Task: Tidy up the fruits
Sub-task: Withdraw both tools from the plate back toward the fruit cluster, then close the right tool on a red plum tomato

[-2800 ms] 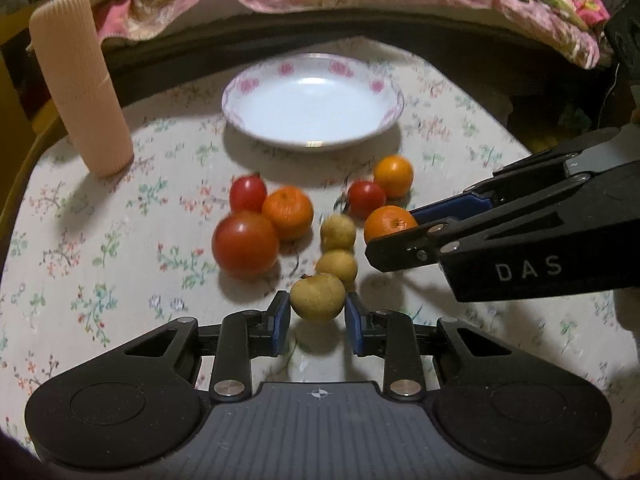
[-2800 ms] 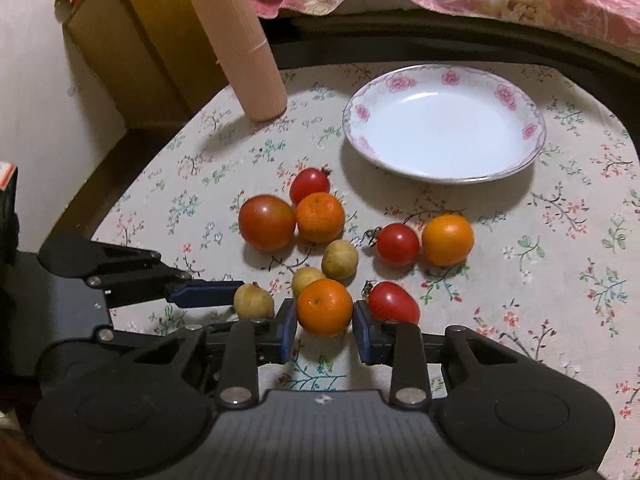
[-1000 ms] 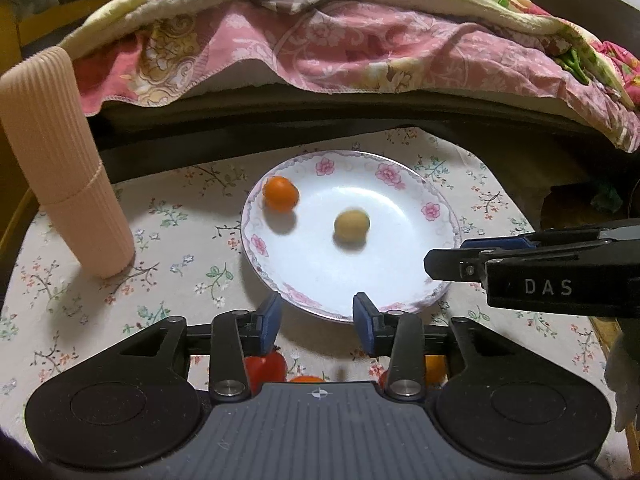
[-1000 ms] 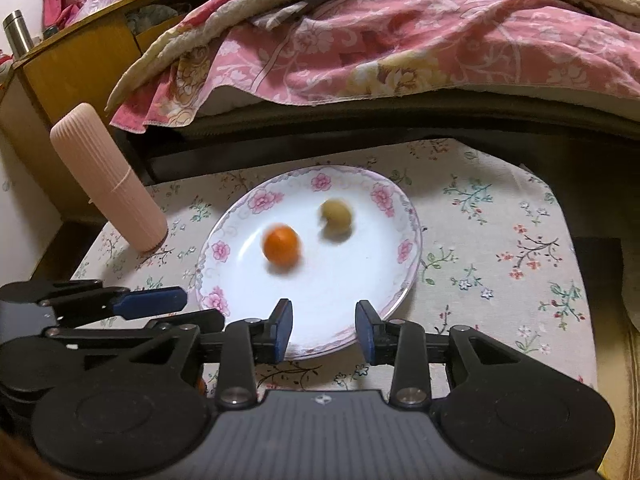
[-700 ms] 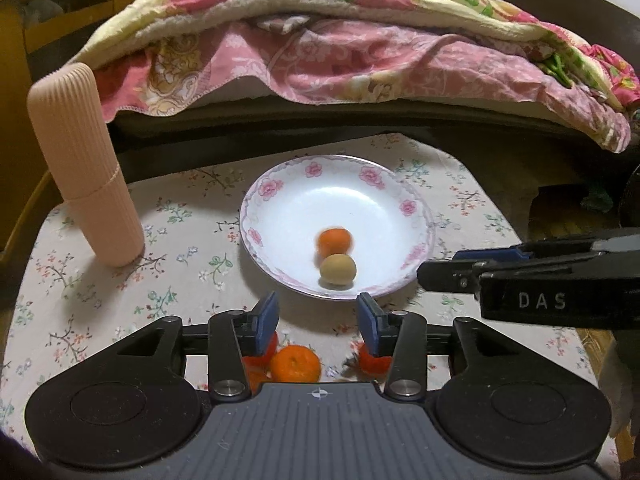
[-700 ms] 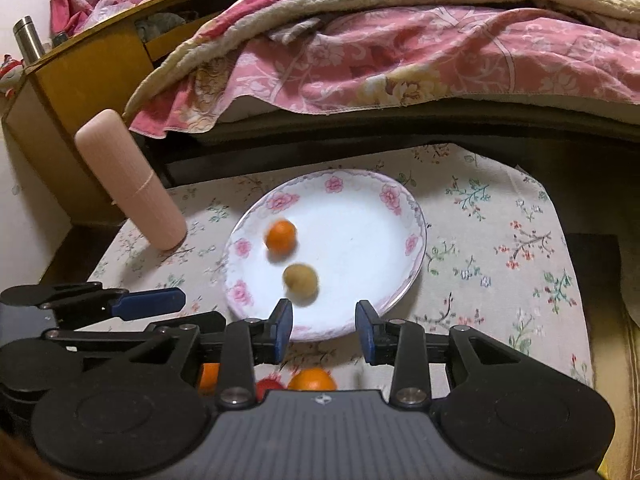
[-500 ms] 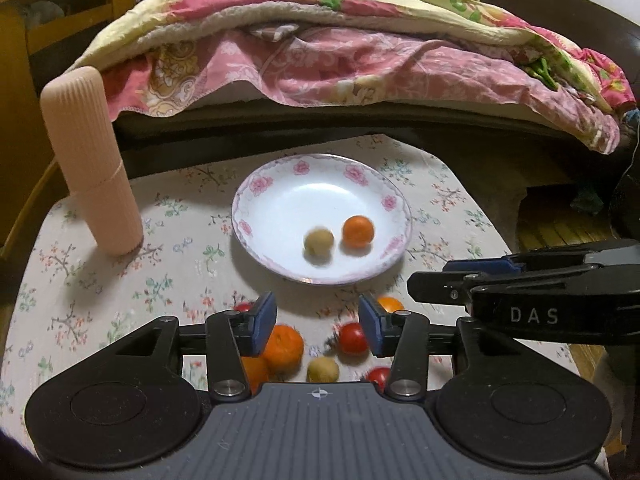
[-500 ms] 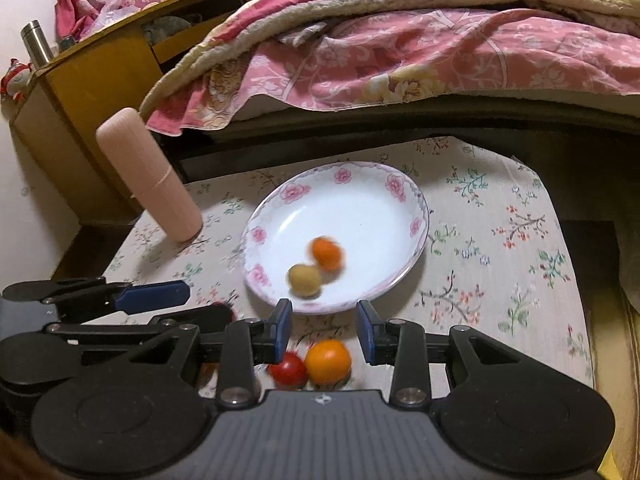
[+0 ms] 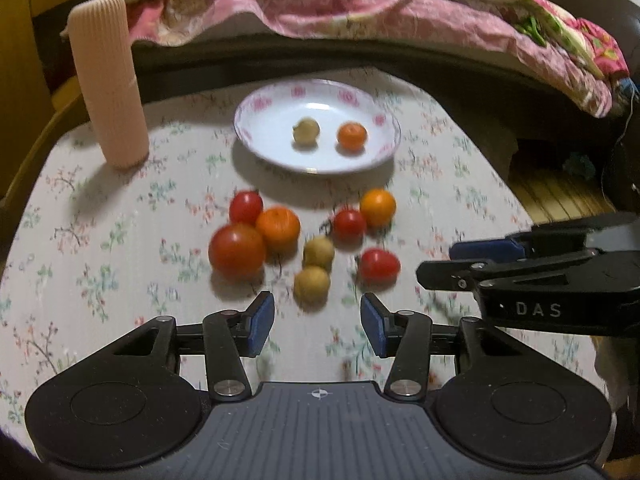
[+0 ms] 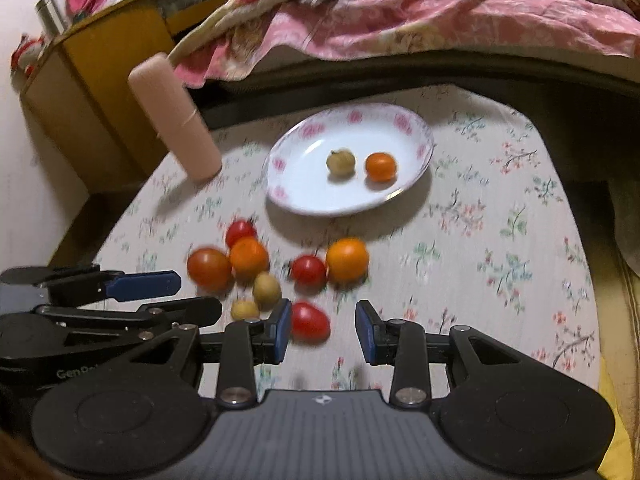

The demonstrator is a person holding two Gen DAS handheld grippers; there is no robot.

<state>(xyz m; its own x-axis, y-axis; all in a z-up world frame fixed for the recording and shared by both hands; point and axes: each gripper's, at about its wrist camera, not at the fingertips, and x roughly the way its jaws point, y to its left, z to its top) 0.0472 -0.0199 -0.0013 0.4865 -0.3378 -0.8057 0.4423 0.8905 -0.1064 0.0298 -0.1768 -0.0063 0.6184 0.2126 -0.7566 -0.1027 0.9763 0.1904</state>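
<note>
A white plate with pink flowers (image 9: pixel 256 136) (image 10: pixel 288 192) stands at the far middle of the table and holds a tan fruit (image 9: pixel 306 130) (image 10: pixel 341 162) and a small orange (image 9: pixel 352 136) (image 10: pixel 381 166). Nearer lie loose fruits: a big tomato (image 9: pixel 237 251), oranges (image 9: pixel 278 228) (image 10: pixel 347 260), small tomatoes (image 9: pixel 349 224) and two tan fruits (image 9: pixel 312 283). My left gripper (image 9: pixel 318 322) is open and empty, just short of the nearest tan fruit. My right gripper (image 10: pixel 324 330) is open; a red tomato (image 10: pixel 310 322) lies on the cloth by its left finger, not pressed.
A ribbed pink cylinder (image 9: pixel 108 80) (image 10: pixel 176 120) stands at the table's far left. A bed with pink quilts (image 9: pixel 360 8) runs behind the table. A wooden cabinet (image 10: pixel 88 92) is at the left. The flowered cloth right of the fruits is bare.
Both grippers have drawn back from the plate, so the loose fruits have come into view. The tan fruit and orange rolled around in the plate. The left jaws stand a little wider.
</note>
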